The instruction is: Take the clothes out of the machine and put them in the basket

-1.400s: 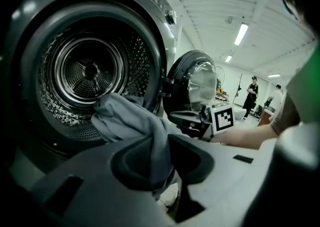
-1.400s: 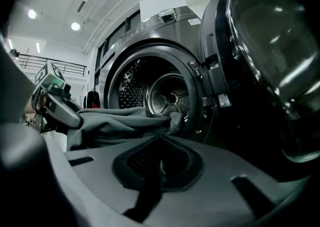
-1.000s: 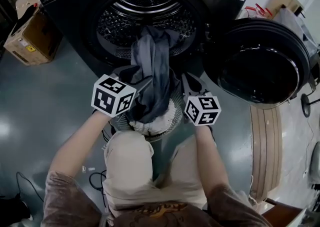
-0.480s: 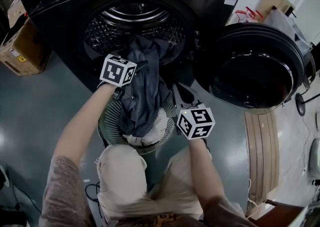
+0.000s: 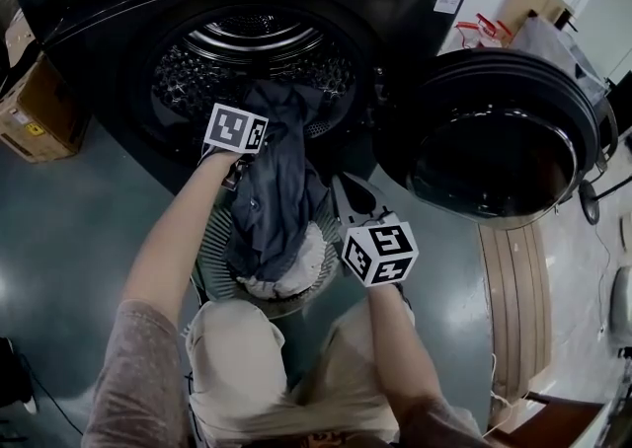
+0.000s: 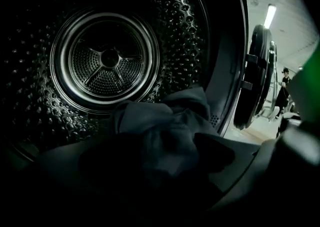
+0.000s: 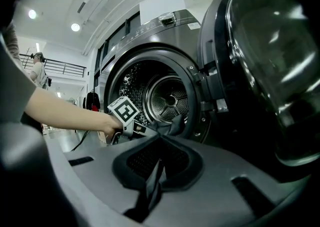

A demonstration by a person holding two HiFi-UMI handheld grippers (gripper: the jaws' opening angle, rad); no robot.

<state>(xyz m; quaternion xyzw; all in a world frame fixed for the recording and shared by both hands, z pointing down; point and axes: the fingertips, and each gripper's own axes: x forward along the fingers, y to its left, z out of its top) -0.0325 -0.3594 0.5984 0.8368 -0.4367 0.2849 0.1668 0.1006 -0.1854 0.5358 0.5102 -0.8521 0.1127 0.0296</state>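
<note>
**Unload nearly done: one garment still straddling the drum lip**

Dark clothes (image 5: 275,194) hang from the drum (image 5: 252,37) mouth into the basket (image 5: 211,239), over a pale item (image 5: 288,273) already inside. The rest of the drum looks bare, so probably the last pull. Left tool (image 7: 145,130) at centre frame, jaws just opened wide, cloth ahead but unpinched. Right tool (image 7: 156,176) pressed together, empty. Door (image 5: 494,140) open at right. Glossy grey floor (image 5: 69,229), cardboard box (image 5: 35,106) at left edge.
</note>
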